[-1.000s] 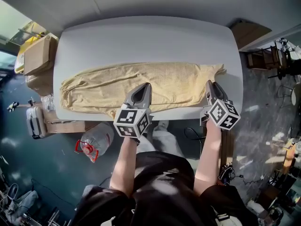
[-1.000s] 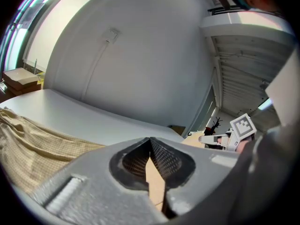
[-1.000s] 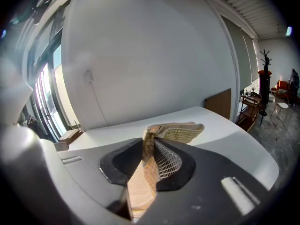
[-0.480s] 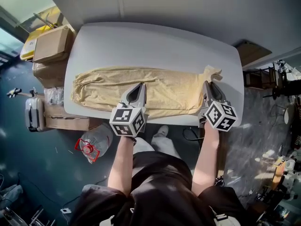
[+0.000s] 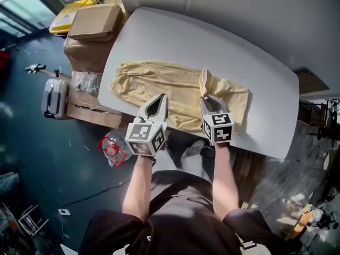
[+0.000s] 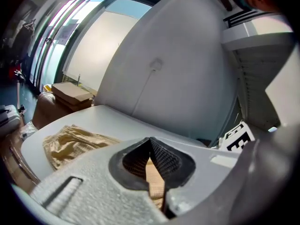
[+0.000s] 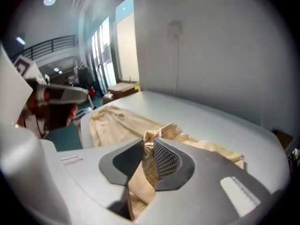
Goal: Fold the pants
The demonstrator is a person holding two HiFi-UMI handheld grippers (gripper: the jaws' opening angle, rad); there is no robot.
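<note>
Head view, pants first: tan pants (image 5: 154,84) lengthwise on the white table (image 5: 223,41), left end flat near the table's left edge. Right end now up off the tabletop and carried over the middle of the garment, pinched in the right gripper (image 5: 208,99). A second ago stretched flat all the way toward the table's right side, with that gripper at the far right end. Half a second ago still out there, only slightly raised. Now shorter on the table, doubled over on the right, a small tuft of cloth standing up just beyond the jaw tips.

Right gripper view: jaws clamped on a bunched fold of the cloth, the rest hanging down between them and trailing back onto the spread fabric.

Left gripper (image 5: 161,98) at the near edge of the pants, left of the right gripper and now close beside it rather than well apart as before. Left gripper view: pads drawn together at the tips, tan cloth showing in the slot between them.

Farther out, on the floor left of the table: stacked cardboard boxes (image 5: 95,21), a grey case (image 5: 53,97), a clear jug with a red handle (image 5: 112,147).
</note>
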